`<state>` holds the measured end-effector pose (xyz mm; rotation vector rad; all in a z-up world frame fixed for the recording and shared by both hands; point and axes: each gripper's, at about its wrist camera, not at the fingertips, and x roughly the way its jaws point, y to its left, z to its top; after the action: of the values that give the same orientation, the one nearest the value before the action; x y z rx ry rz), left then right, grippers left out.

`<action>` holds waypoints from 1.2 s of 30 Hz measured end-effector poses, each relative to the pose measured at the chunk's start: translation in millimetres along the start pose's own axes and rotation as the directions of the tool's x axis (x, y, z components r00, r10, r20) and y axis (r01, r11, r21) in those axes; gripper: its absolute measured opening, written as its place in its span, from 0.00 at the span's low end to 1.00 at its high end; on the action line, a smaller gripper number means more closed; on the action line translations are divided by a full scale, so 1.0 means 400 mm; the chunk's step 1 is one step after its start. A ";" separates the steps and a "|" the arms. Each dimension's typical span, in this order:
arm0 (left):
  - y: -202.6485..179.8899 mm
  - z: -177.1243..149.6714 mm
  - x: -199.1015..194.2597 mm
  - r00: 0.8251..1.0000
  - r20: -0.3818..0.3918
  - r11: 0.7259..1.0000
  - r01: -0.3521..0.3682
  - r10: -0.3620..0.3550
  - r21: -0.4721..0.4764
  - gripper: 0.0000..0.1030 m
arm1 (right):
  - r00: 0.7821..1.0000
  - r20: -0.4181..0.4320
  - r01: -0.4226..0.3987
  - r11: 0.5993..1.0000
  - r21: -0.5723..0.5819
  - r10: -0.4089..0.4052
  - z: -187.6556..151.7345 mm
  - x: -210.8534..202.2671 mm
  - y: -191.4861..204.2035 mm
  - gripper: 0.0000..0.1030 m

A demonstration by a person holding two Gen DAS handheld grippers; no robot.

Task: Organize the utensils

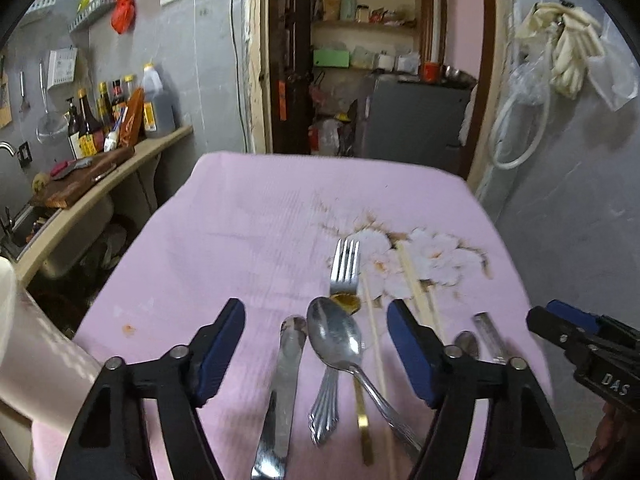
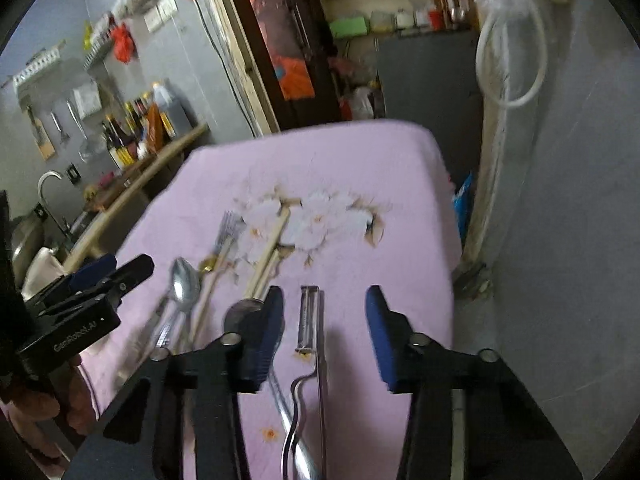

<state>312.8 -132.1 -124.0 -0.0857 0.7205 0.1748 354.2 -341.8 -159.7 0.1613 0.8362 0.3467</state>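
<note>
From my left gripper (image 1: 316, 354), jaws spread wide and empty, I see a pink ribbed cloth (image 1: 240, 240) with a white flower print. Between the blue pads lie, left to right, a smooth steel butter knife (image 1: 280, 392), a fork (image 1: 342, 276) with a fluted handle pointing at 6 o'clock, a glossy oval spoon (image 1: 334, 338) crossing over it, a gold-handled piece (image 1: 362, 420) whose head is mostly hidden under the spoon, and a pale wooden chopstick (image 1: 376, 360). More chopsticks (image 1: 416, 280) run toward 12 o'clock behind the right pad, which cuts them off.

My right gripper (image 2: 324, 320) is also wide open, holding nothing. Between its fingers lies a slim metal peeler (image 2: 310, 320) with a wavy wire handle. At 9 o'clock a round steel head (image 2: 242, 308) is half hidden by the finger; I cannot tell what it is.
</note>
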 end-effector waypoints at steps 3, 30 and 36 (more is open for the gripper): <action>0.006 -0.007 0.042 1.000 -0.015 1.000 0.007 -0.007 -0.009 0.58 | 1.000 -0.022 -0.008 1.000 0.002 0.008 -0.005 0.055 0.003 0.30; 0.009 0.017 0.070 0.983 -0.072 0.985 0.165 -0.168 -0.048 0.04 | 0.989 -0.147 -0.035 0.999 -0.008 0.033 0.008 0.072 0.009 0.10; 0.026 0.058 -0.063 0.987 0.012 0.986 0.161 -0.161 -0.053 0.03 | 0.995 0.009 -0.103 0.993 0.060 0.103 0.032 -0.100 0.006 0.10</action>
<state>307.3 -121.8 -90.1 -0.1937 0.6985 0.0399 338.6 -354.2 -122.9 0.2622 0.8347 0.4176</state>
